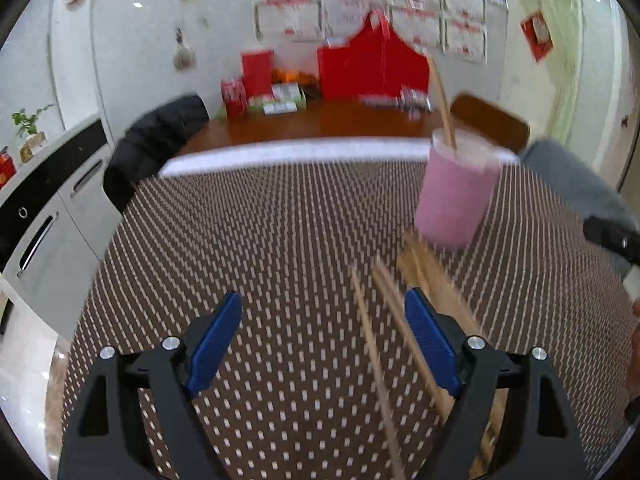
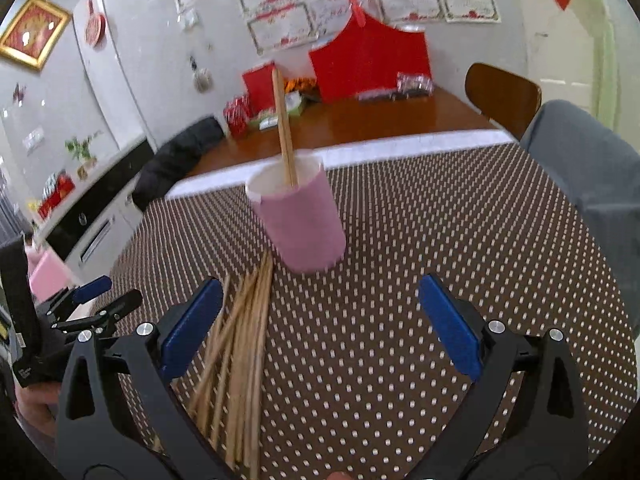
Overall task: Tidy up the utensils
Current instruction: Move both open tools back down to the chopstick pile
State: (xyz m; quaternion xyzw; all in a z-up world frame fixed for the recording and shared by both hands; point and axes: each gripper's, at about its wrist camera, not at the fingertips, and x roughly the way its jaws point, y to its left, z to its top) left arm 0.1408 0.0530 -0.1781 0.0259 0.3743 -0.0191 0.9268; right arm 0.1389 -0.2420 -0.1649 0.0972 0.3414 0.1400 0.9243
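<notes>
A pink cup stands on the dotted brown tablecloth with a pair of wooden chopsticks sticking up out of it. Several loose wooden chopsticks lie in a heap on the cloth just in front of the cup. My left gripper is open above the cloth, with the heap running under and past its right finger. My right gripper is open too, the cup ahead between its fingers and the heap by its left finger. The left gripper also shows at the far left of the right wrist view.
The dotted tablecloth ends at a white edge; beyond it is a wooden table with red boxes. A brown chair and a grey sleeve are on the right. A dark jacket and white cabinets are at left.
</notes>
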